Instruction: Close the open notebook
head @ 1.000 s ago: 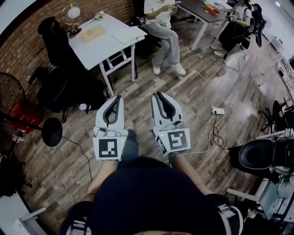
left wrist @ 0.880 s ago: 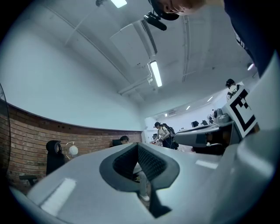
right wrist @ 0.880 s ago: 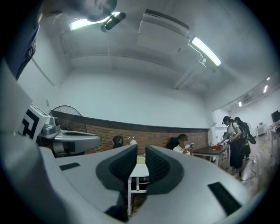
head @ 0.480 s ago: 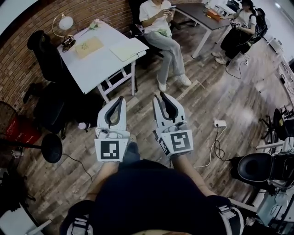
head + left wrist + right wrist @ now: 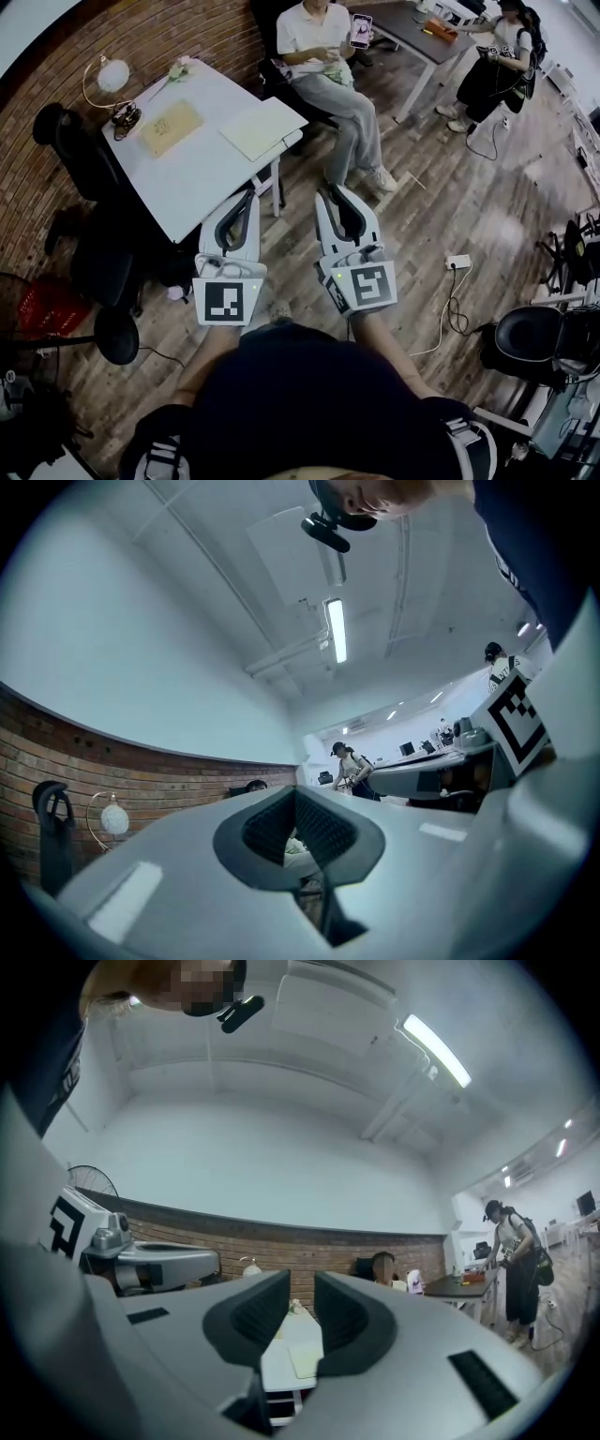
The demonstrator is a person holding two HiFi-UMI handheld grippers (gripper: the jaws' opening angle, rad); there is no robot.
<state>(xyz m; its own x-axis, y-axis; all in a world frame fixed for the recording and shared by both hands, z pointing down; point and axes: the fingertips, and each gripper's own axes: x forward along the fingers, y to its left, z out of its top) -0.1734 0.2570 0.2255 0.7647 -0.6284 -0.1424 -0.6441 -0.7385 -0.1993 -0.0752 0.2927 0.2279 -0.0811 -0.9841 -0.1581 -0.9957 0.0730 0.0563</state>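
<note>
The open notebook [image 5: 262, 128] lies flat with pale pages on the near right corner of a white table [image 5: 202, 178]. Both grippers are held level in the air, short of the table's near edge and apart from the notebook. My left gripper [image 5: 248, 191] is empty, and in the left gripper view [image 5: 295, 794] its pads meet at the tip. The jaws of my right gripper [image 5: 330, 191] are opening, with a narrow gap and nothing between them. Through that gap [image 5: 302, 1293] the right gripper view shows the notebook [image 5: 306, 1359] far ahead.
The table also carries a brown pad [image 5: 172, 127] and a round lamp [image 5: 111, 77]. A black chair [image 5: 84, 159] stands left of it. A person [image 5: 323, 56] sits beyond the table's far right. A power strip [image 5: 458, 262] and another chair [image 5: 530, 337] are on the wooden floor at right.
Both grippers have travelled forward across the floor and the table is now much closer. The right gripper's jaws have parted a little; the left's stay together.
</note>
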